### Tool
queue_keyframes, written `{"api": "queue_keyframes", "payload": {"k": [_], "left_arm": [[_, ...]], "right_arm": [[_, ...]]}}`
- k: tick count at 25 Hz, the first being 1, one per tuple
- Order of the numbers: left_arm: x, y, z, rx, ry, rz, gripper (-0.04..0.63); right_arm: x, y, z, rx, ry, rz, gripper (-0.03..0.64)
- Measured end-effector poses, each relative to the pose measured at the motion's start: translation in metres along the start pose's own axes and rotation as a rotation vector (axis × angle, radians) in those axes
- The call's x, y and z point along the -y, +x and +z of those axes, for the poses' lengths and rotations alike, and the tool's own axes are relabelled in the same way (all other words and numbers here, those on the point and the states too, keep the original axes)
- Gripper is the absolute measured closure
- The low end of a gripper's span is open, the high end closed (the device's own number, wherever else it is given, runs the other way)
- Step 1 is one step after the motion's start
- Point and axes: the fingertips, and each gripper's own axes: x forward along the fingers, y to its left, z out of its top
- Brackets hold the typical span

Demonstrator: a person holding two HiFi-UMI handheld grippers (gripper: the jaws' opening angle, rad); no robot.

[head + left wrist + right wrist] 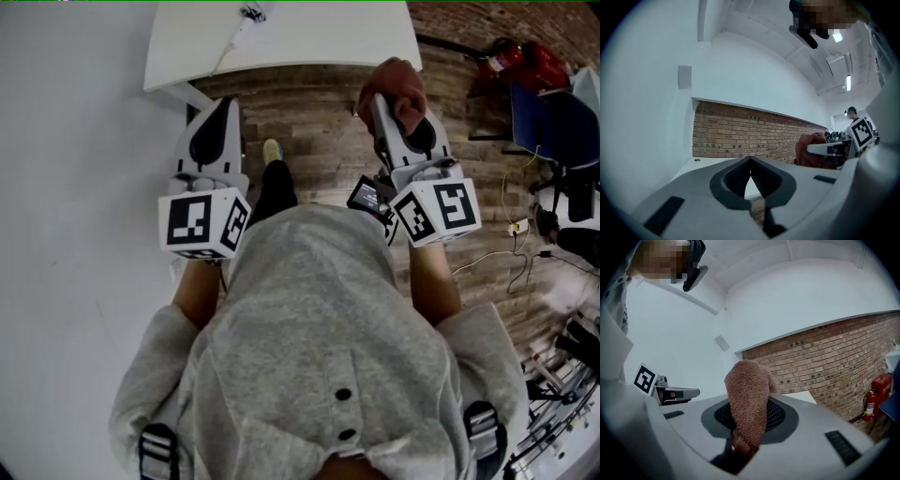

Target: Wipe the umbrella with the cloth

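A reddish-brown cloth (397, 82) is bunched at the tip of my right gripper (382, 105), whose jaws are shut on it. In the right gripper view the cloth (749, 397) stands up out of the jaws. My left gripper (225, 105) is held level beside it, shut with nothing between its jaws (750, 161). Both point toward a white table (319, 37). I see no umbrella that I can make out. A small object with a cord (251, 13) lies at the table's far edge; what it is I cannot tell.
A white wall (66, 141) runs along the left. Wooden floor (319, 131) lies under the grippers. At the right are a red fire extinguisher (506, 58), a blue chair (555, 122) and loose cables (511, 239). A brick wall (740, 136) stands behind the table.
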Motion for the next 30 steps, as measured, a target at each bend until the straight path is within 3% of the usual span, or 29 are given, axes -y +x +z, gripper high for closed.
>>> {"api": "queue_keyframes", "payload": {"k": [15,30], "left_arm": [[-0.068,0.123,0.015,-0.059,-0.005,-0.043,0.580],[-0.131,0.190,0.037,-0.102,-0.031,-0.078,0.580]], "right_arm": [[0.050,0.125,0.013,-0.024,0.023,-0.049,0.517],[0.057,0.215,0.034,-0.066,0.026,-0.079,0.517]]}}
